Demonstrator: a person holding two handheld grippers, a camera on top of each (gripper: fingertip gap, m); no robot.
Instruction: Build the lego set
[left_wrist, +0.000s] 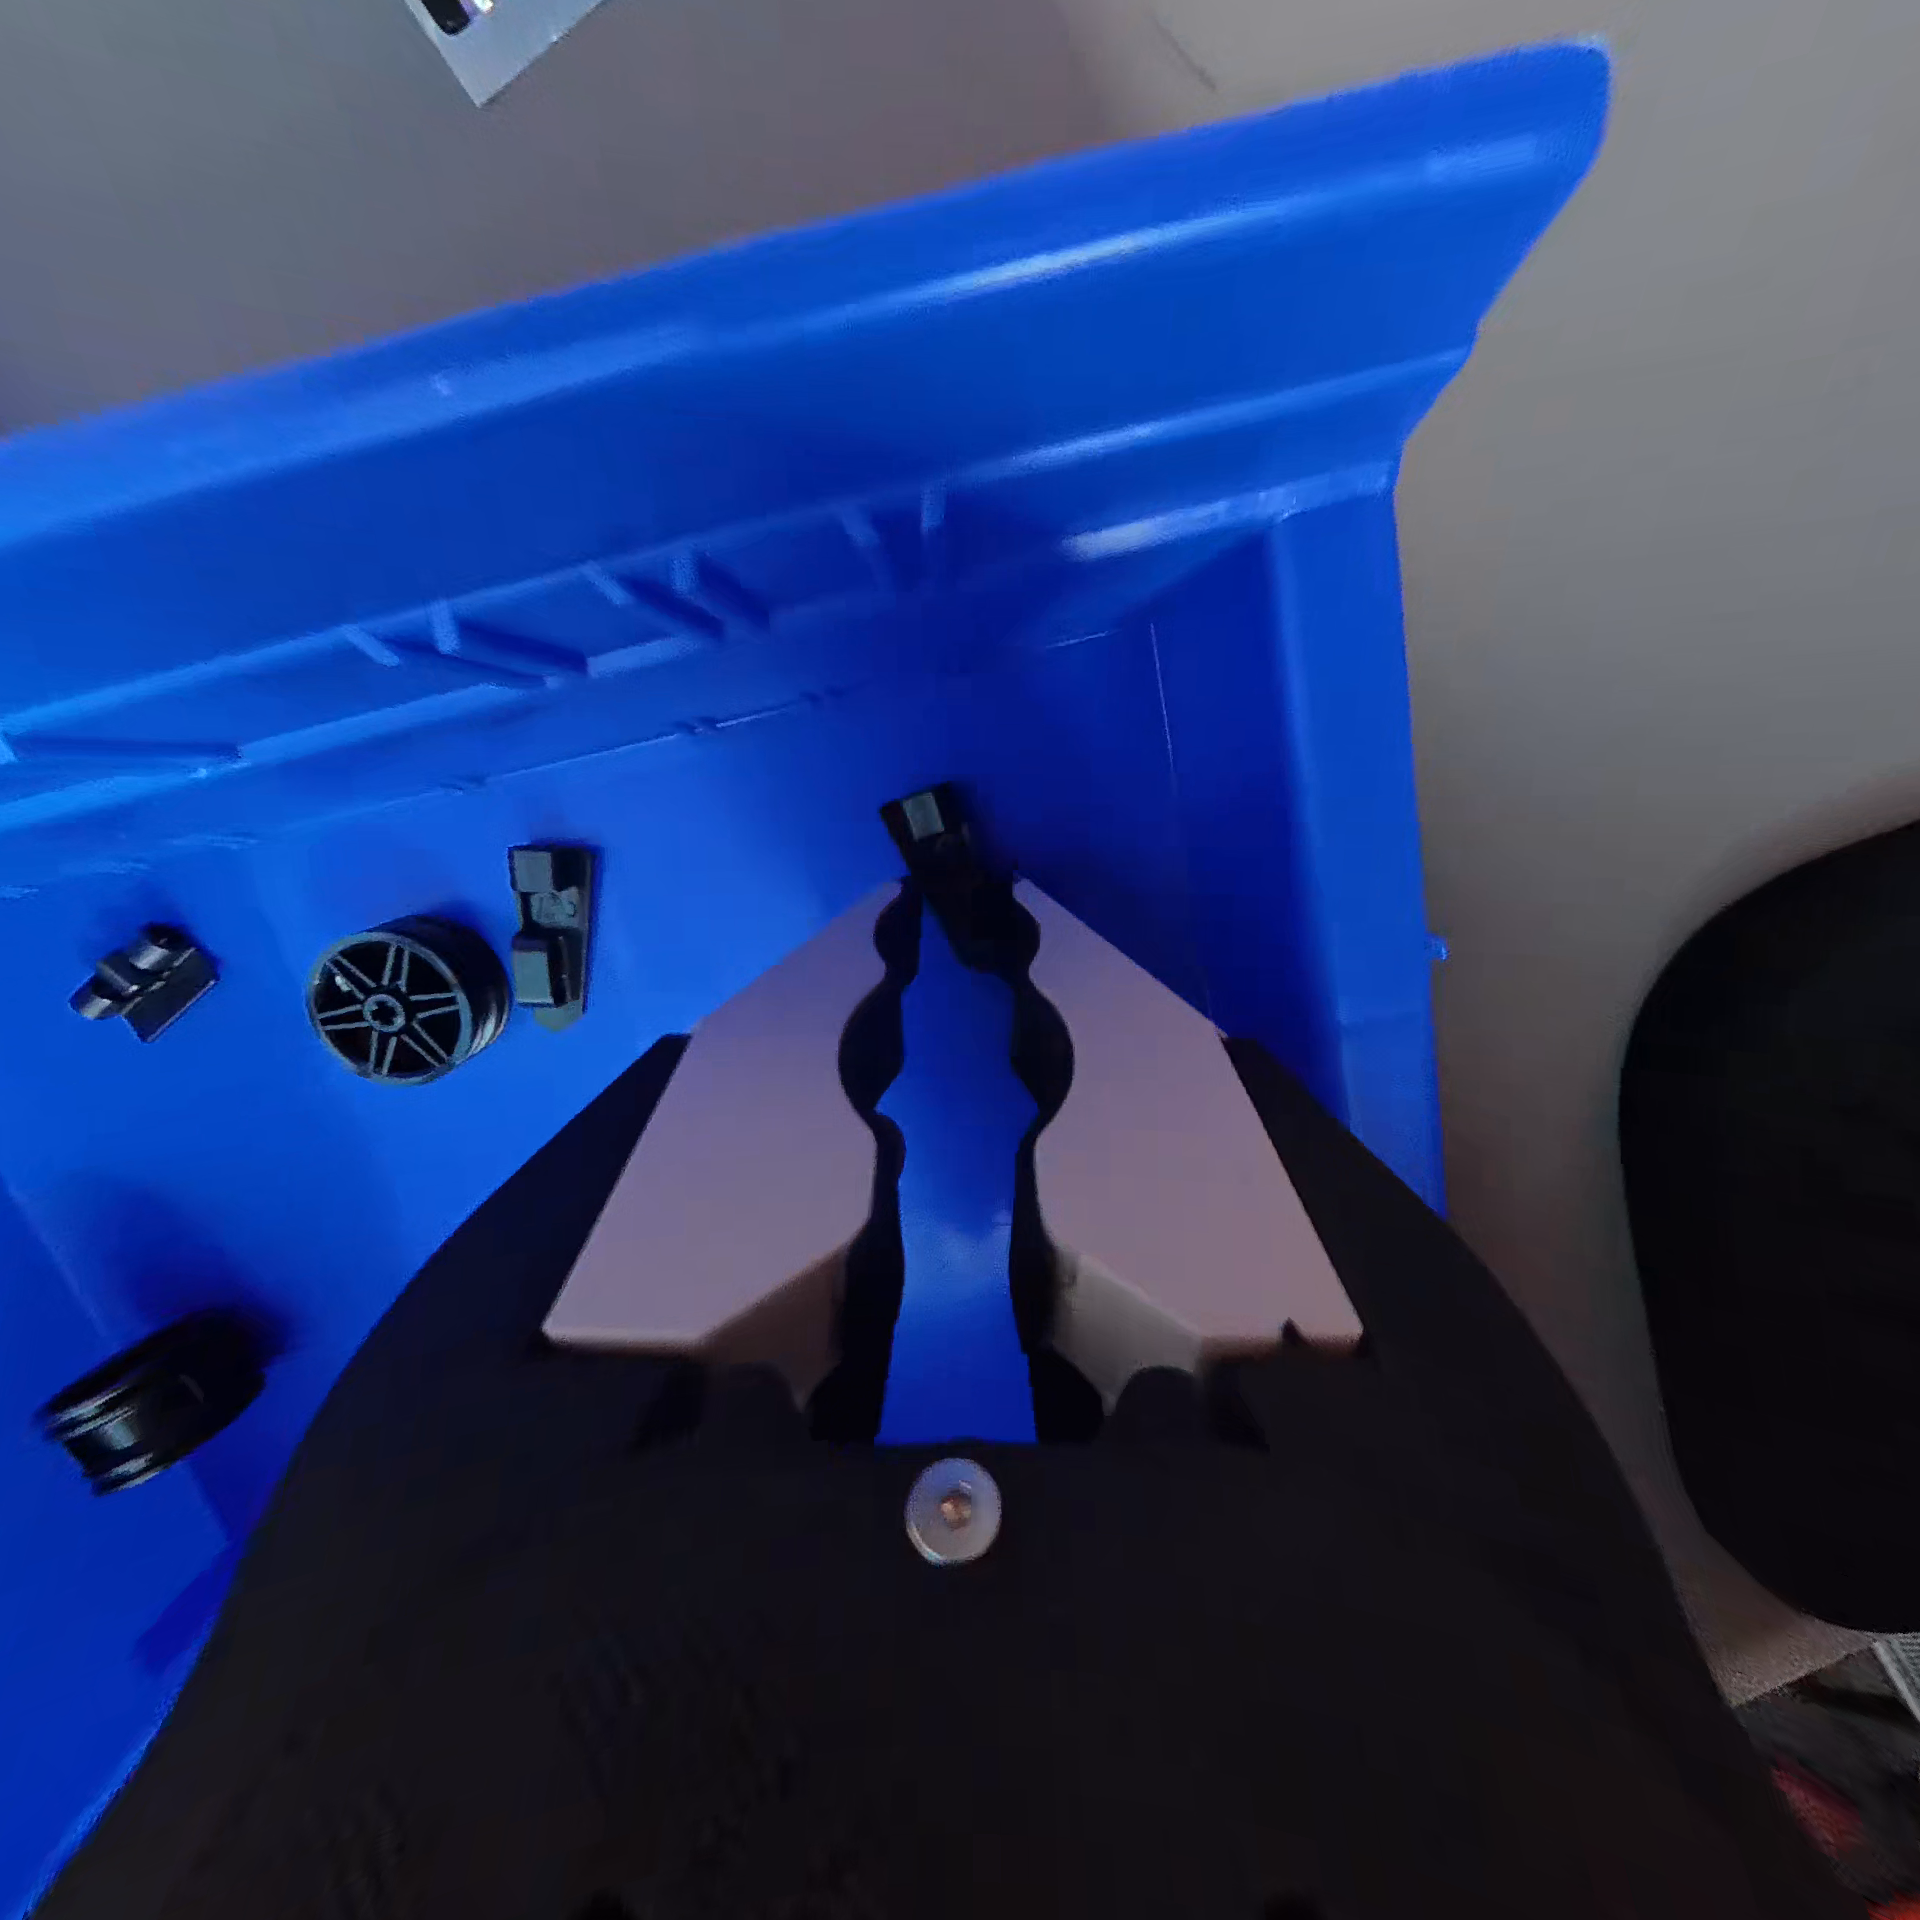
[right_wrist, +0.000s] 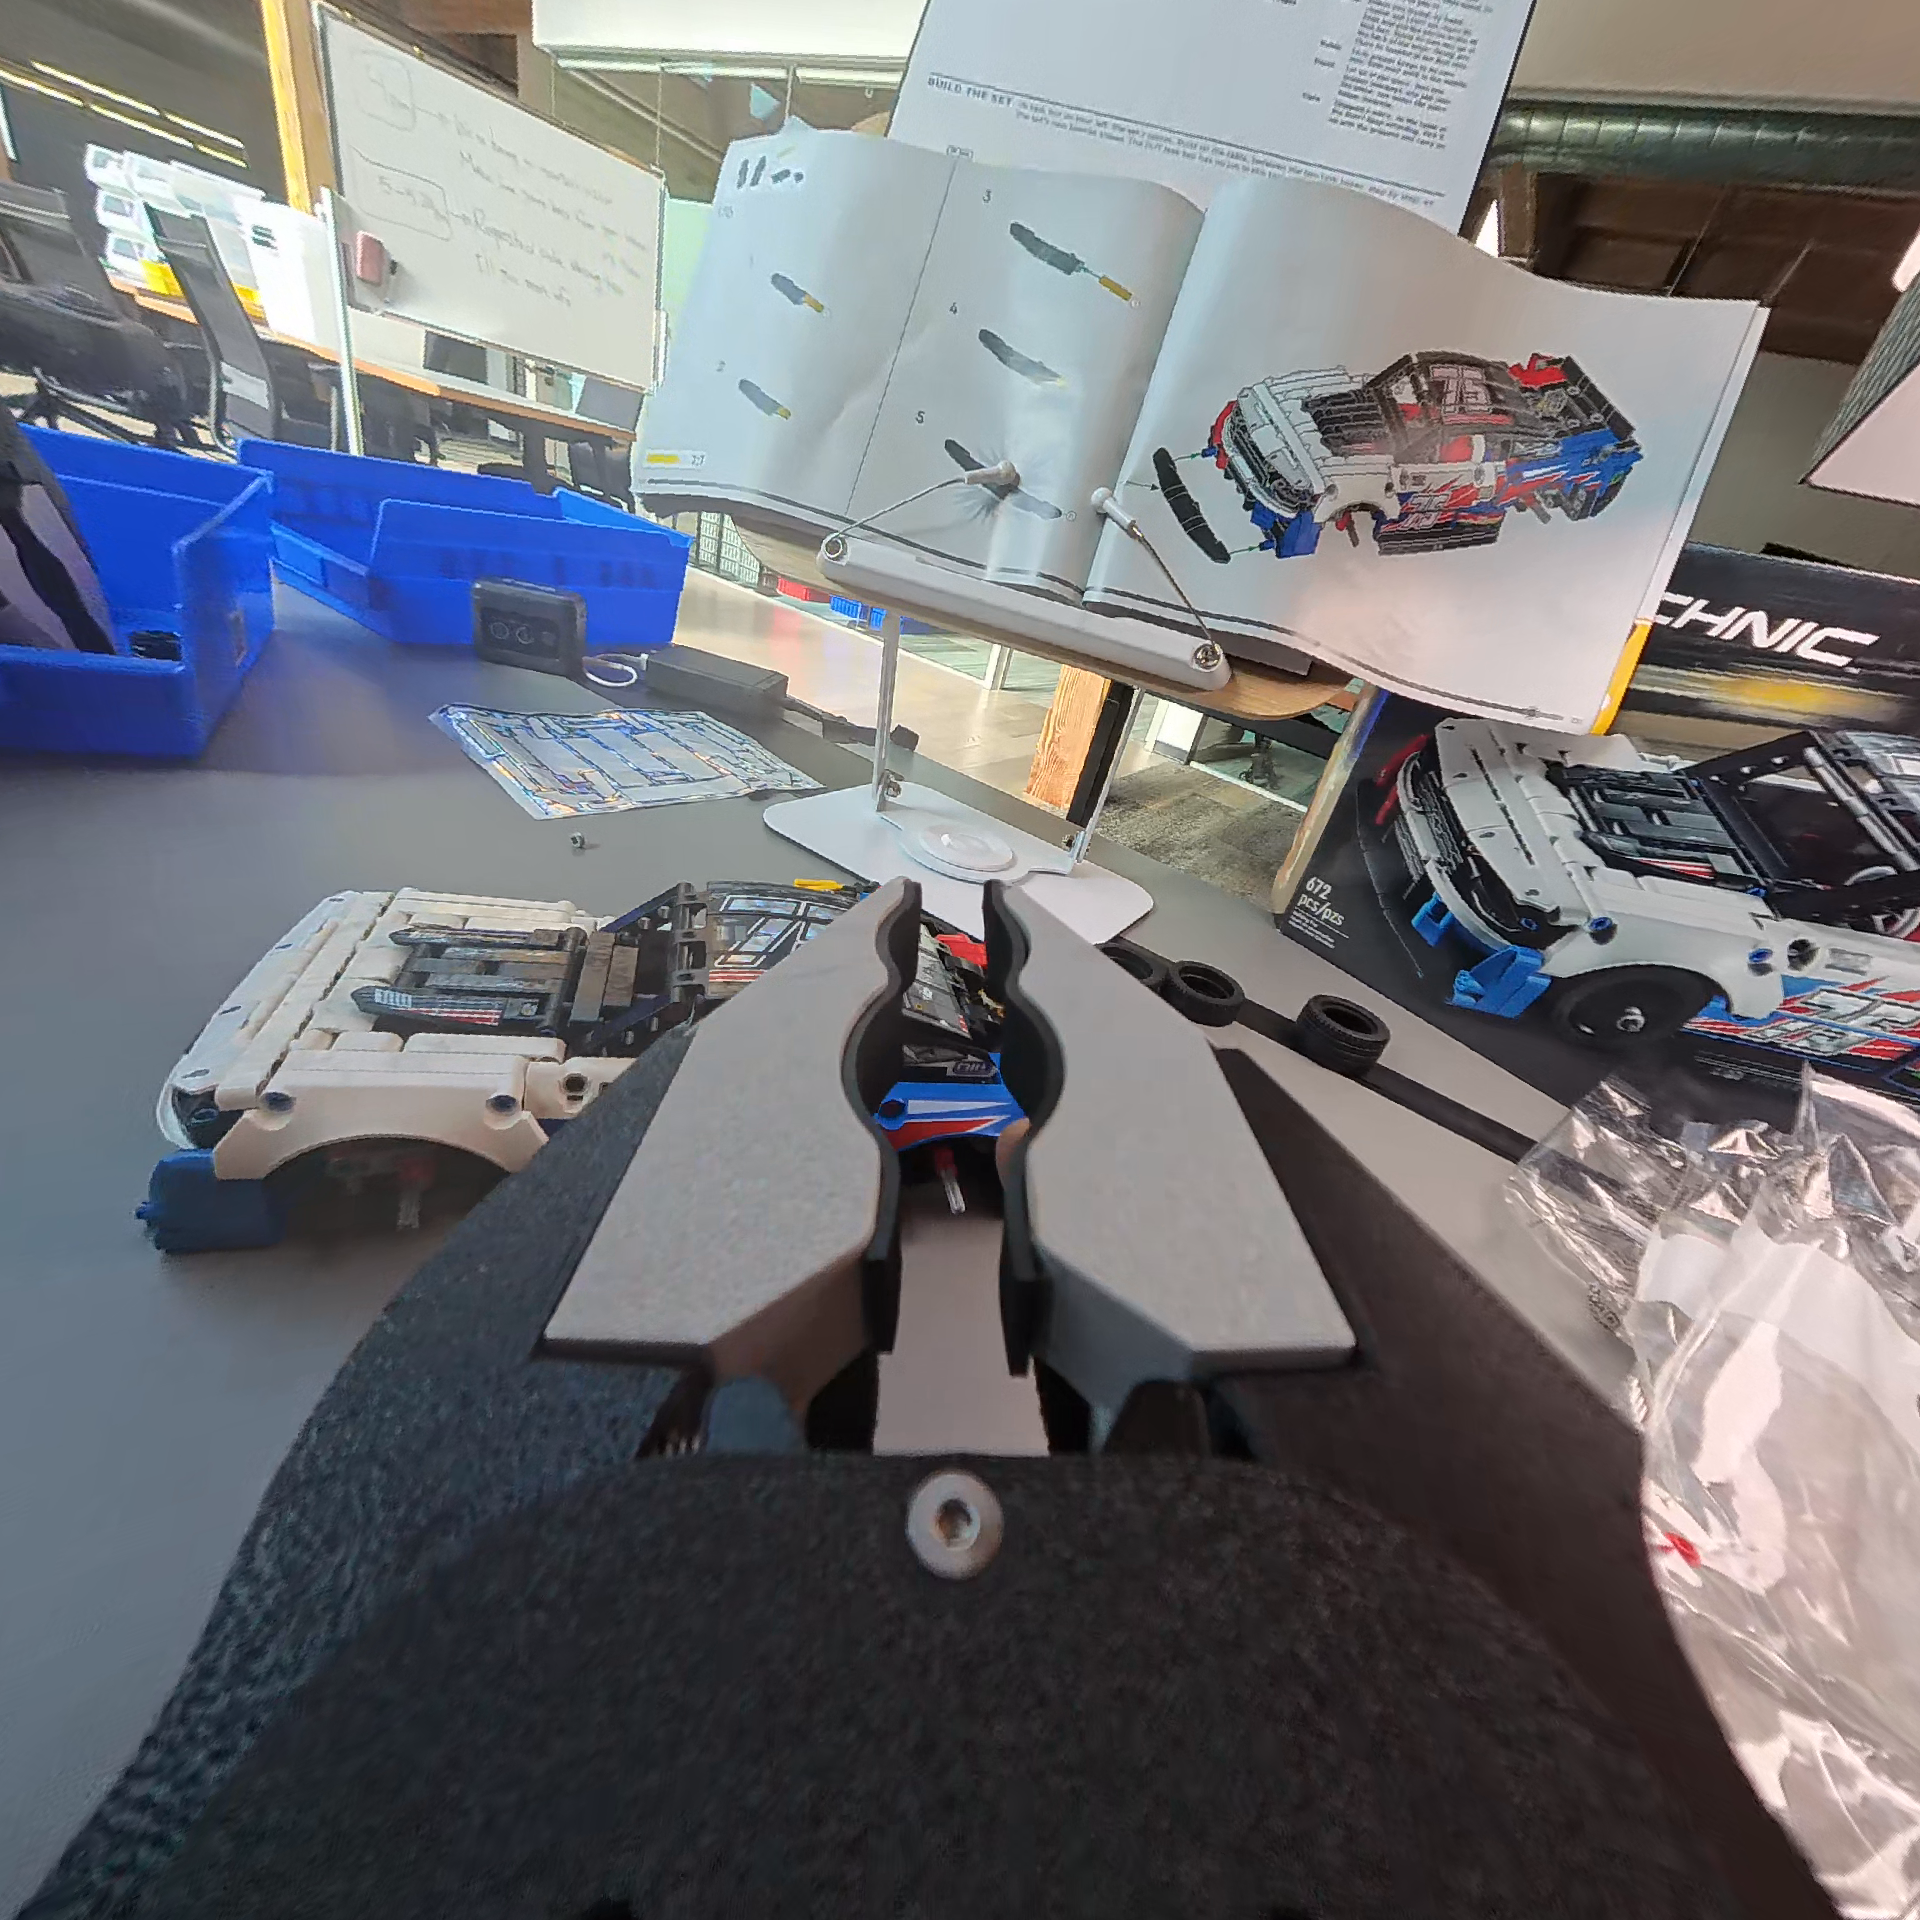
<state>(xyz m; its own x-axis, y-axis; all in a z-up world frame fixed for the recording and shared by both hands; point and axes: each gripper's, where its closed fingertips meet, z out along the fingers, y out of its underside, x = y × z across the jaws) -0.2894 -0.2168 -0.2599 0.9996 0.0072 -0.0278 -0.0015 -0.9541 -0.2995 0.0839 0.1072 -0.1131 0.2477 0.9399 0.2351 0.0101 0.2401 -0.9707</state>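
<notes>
A grey table (right_wrist: 156, 1351) carries the part-built car (right_wrist: 416, 1029) just left of the right gripper (right_wrist: 951, 904), a book stand (right_wrist: 966, 852) beyond it, loose tyres (right_wrist: 1340, 1029), box (right_wrist: 1558, 914) and plastic bags (right_wrist: 1766, 1299) to its right, blue bins (right_wrist: 135, 644) far left.

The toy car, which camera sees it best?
The right wrist view: the toy car lies on the grey table, partly behind the right gripper. The left wrist view shows only a blue bin of small black parts.
</notes>
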